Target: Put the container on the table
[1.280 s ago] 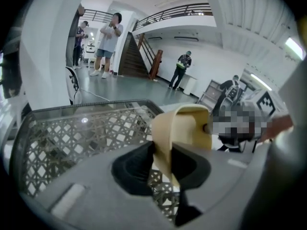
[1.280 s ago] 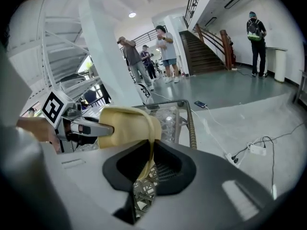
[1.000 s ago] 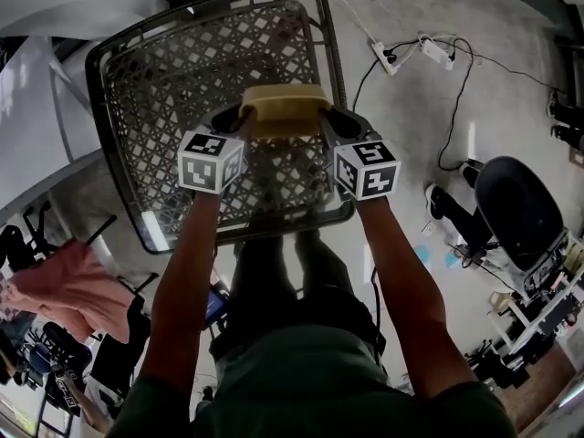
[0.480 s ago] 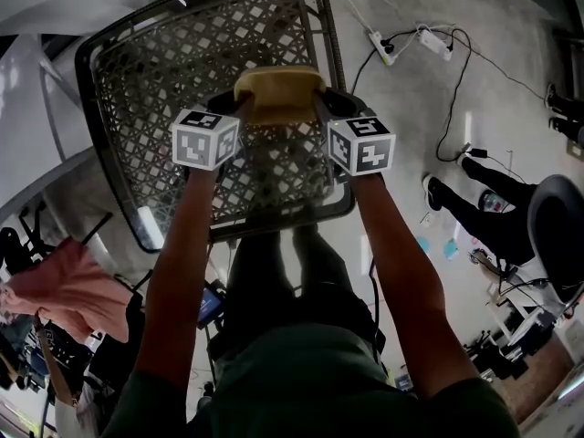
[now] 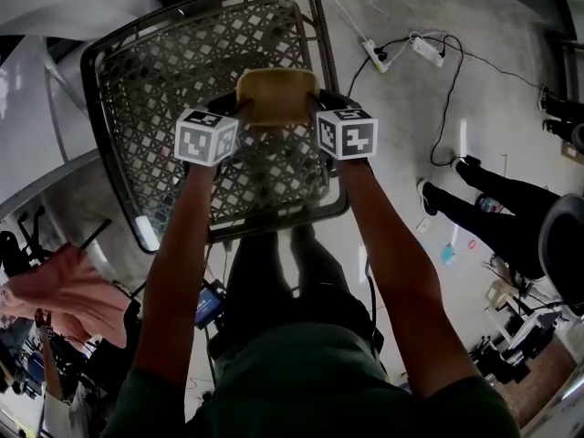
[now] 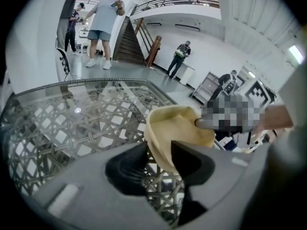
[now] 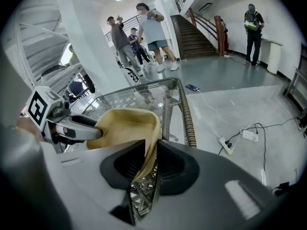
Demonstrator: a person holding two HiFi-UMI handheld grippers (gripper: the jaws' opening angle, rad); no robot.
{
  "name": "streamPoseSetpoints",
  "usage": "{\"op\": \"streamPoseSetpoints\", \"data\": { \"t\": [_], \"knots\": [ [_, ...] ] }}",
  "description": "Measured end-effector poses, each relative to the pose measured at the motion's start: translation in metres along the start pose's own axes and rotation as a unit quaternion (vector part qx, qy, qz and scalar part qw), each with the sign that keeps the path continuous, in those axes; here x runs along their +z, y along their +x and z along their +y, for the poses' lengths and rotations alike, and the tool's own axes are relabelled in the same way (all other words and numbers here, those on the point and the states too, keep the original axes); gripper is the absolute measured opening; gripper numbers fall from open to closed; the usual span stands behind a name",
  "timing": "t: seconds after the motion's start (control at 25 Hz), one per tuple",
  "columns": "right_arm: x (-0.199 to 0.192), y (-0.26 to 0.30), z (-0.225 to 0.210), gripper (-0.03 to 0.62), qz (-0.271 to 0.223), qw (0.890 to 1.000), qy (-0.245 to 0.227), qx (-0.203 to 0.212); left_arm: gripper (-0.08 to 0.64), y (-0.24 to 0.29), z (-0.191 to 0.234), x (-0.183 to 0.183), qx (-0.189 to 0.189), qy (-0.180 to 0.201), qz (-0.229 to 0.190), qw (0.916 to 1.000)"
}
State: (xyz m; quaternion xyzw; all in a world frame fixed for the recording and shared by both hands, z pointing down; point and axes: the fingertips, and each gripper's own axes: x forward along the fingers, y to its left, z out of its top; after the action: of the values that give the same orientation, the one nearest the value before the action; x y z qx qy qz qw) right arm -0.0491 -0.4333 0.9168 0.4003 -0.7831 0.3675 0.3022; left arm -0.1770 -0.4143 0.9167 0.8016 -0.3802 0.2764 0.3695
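Yellow container (image 5: 276, 96) is held over the glass-topped lattice table (image 5: 164, 80), its right wall pinched tight between the jaws of the right gripper (image 7: 149, 159) for support, while its left rim, between the opening jaws of the left gripper (image 6: 160, 159), is freed, apparently for set-down.

the container (image 5: 276, 96) is over the table's (image 5: 155, 89) right part, a power strip (image 5: 377, 55) on the floor (image 5: 401, 144) beyond.
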Motion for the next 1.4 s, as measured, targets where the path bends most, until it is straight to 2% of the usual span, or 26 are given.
{"op": "streamPoseSetpoints", "data": {
  "t": [0.2, 0.32, 0.52, 0.6, 0.68, 0.76, 0.96, 1.08, 1.2, 1.4],
  "knots": [
    [0.003, -0.020, 0.002, 0.100, -0.011, 1.000, -0.005, -0.007, 0.171, -0.029, -0.008, 0.013, 0.005, 0.022, -0.020, 0.9996],
    [0.016, -0.042, 0.013, 0.103, -0.027, 0.999, -0.018, -0.003, 0.126, -0.056, -0.021, 0.030, 0.005, 0.037, -0.042, 0.9984],
    [0.066, -0.109, 0.052, 0.043, -0.107, 0.992, -0.066, 0.018, 0.004, -0.120, -0.063, 0.075, 0.002, 0.067, -0.113, 0.9914],
    [0.090, -0.148, 0.078, 0.005, -0.152, 0.984, -0.089, 0.040, 0.003, -0.155, -0.086, 0.095, 0.000, 0.080, -0.149, 0.9856],
    [0.112, -0.196, 0.109, 0.005, -0.198, 0.971, -0.116, 0.068, 0.003, -0.195, -0.113, 0.115, -0.002, 0.100, -0.186, 0.9775],
    [0.130, -0.254, 0.142, 0.005, -0.249, 0.953, -0.146, 0.095, 0.003, -0.239, -0.145, 0.133, -0.003, 0.124, -0.222, 0.9671],
    [0.155, -0.409, 0.213, 0.003, -0.369, 0.892, -0.221, 0.138, 0.003, -0.353, -0.225, 0.162, 0.021, 0.196, -0.303, 0.9325],
    [0.162, -0.494, 0.241, 0.003, -0.429, 0.862, -0.223, 0.154, 0.003, -0.413, -0.269, 0.170, 0.048, 0.233, -0.342, 0.9090],
    [0.149, -0.564, 0.265, 0.003, -0.456, 0.841, -0.237, 0.168, 0.003, -0.467, -0.314, 0.164, 0.068, 0.244, -0.369, 0.8943],
    [0.134, -0.641, 0.296, 0.003, -0.488, 0.806, -0.277, 0.188, 0.002, -0.541, -0.373, 0.159, 0.105, 0.278, -0.418, 0.8581]
  ]
}}
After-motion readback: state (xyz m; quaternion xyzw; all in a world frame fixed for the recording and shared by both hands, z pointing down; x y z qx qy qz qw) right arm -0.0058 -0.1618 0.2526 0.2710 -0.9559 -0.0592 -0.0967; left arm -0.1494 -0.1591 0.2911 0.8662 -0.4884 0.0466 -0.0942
